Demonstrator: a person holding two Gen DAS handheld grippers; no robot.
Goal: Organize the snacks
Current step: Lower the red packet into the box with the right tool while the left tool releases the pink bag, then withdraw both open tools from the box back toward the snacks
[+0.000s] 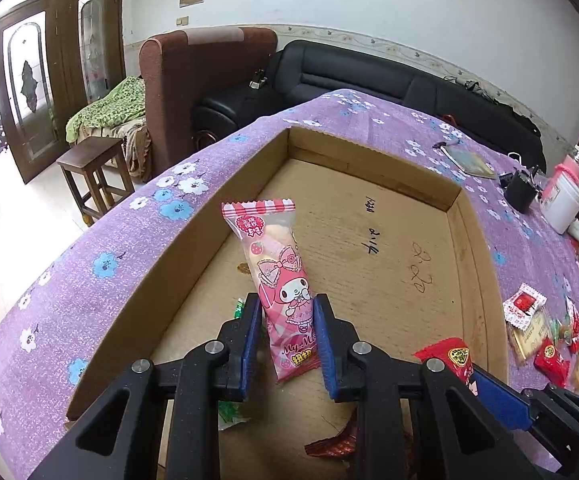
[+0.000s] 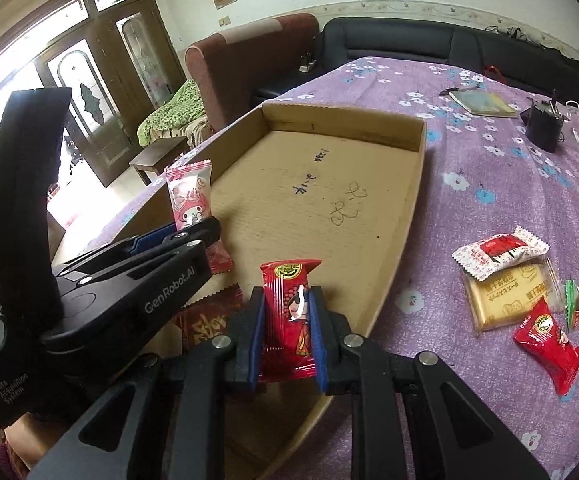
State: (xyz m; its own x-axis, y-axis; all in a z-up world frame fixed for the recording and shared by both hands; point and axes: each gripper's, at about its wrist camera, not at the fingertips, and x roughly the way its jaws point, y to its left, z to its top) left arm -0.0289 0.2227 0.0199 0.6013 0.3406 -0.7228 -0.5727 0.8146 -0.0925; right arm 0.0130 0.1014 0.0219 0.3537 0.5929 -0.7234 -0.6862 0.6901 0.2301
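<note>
The left gripper (image 1: 285, 316) is nearly closed, its blue pads pinching the lower half of a pink snack packet (image 1: 279, 280) printed with a cartoon rabbit. The packet stands almost upright between the pads, its crimped top pointing to the far side. It is held above the near part of a shallow cardboard box (image 1: 481, 248) that lies on a purple flowered tablecloth (image 1: 89, 280).

The right gripper (image 2: 287, 316) is likewise nearly closed, pinching a red snack packet (image 2: 289, 312) between its pads. This packet is also upright, its top end folded over to the right. It sits just inside the near right edge of the cardboard box (the box floor carries handwritten marks).

In the right wrist view, the left gripper appears to the left, with the pink snack packet projecting beyond its fingertips.

Inside the box, near the grippers, lie a green wrapped sweet (image 1: 239, 308) and a dark red wrapper (image 1: 331, 446).

Loose snacks (image 2: 529, 292) lie in a cluster on the tablecloth to the right of the box: white-and-red, clear-wrapped biscuit, green and red packets.
</note>
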